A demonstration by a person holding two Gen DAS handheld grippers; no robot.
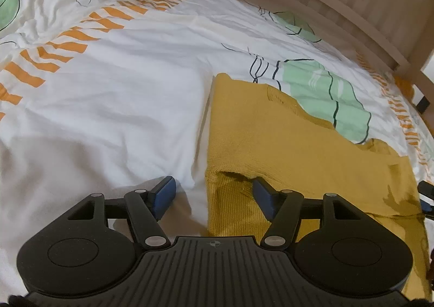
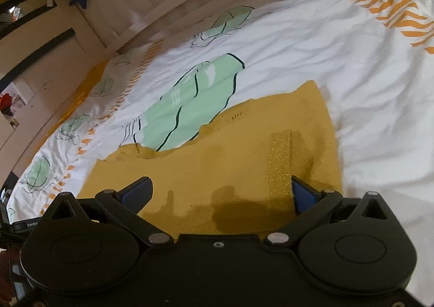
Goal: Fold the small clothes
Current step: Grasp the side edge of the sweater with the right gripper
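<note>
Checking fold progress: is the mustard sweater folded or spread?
Partly folded: the mustard sweater has one sleeve laid over its body.

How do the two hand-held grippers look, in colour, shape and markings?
Both are matte black plastic. The left gripper has a ribbed central plate with a small crosshair mark, two round housings with disc-shaped insets, silver pivot pins and linkage arms ending in blue textured pads. The right gripper matches it, but its central plate is smooth with one small screw. No cables or sleeves are visible.
</note>
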